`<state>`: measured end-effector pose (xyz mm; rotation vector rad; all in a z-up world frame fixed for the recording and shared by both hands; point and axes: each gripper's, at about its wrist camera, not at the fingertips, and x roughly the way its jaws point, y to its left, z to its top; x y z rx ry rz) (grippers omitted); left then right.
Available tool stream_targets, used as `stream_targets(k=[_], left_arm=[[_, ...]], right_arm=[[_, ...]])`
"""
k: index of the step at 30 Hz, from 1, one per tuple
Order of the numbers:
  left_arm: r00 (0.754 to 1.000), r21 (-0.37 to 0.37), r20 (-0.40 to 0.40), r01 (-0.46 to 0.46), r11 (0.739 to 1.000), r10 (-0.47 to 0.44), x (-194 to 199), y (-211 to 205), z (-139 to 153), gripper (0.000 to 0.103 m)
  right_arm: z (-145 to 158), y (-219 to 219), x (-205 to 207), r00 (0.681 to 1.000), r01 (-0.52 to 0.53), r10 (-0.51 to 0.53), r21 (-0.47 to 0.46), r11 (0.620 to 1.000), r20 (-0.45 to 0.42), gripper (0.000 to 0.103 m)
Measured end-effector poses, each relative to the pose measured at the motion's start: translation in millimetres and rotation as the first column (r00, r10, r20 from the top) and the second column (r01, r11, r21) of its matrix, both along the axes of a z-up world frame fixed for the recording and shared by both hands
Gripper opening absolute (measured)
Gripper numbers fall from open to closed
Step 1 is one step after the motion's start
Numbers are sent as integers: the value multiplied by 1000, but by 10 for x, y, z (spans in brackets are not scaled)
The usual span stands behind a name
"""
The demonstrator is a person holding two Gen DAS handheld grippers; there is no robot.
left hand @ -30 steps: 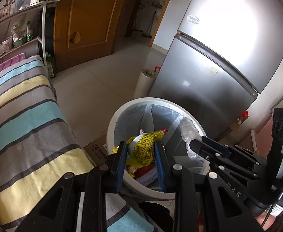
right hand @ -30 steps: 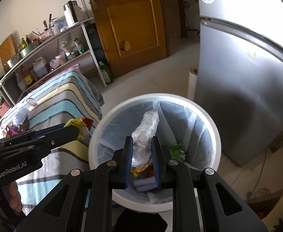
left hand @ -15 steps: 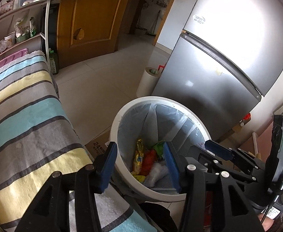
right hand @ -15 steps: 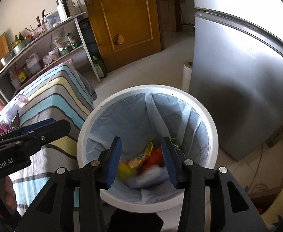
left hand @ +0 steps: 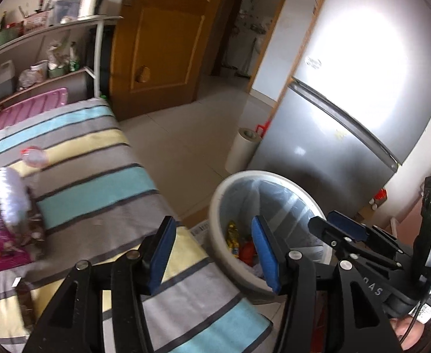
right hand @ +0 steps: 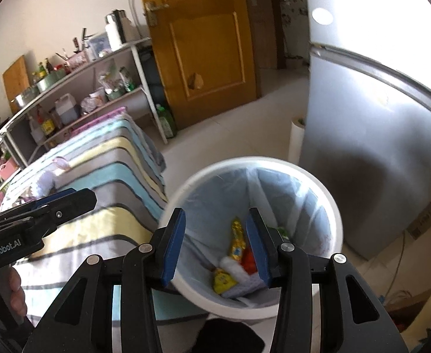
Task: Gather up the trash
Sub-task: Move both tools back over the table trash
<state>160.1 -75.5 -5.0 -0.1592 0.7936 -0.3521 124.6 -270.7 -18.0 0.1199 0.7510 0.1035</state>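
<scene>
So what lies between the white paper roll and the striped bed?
Only bare tiled floor lies between the paper roll by the fridge and the striped bed; the left wrist view shows it best.

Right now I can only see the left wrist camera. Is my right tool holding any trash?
Observer: No. The right wrist view shows the right tool empty. Its jaws have just been opening, and nothing is between them.
Operator: What's at the very bottom of the bin? I can't see down there.
Observer: A crumpled white wad lies at the bottom of the white round plastic bin.
Operator: Is anything next to it?
Observer: Yes, a small yellow packet touches the wad's lower left side in that view.
</scene>
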Motion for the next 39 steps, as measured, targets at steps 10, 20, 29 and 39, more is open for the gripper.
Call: stream_targets(k=[10,20,29,39], left_arm=[[987,8,29,-157,988,157,-192,768,95,57],[961,19,39,-273,962,272,-302,1428,118,58],[929,31,41,-368,929,367,-312,2019,128,59],[909,61,3,-416,907,416,-195,2579,25,66]], right_arm=[[120,611,38,992,-121,120,15,993,43,44],[252,1255,151,964,-254,253,10,967,79,44],[284,1935,437,914,-401,401,-8,916,58,44],[193,2641,733,823,-568,568,-12,823,3,44]])
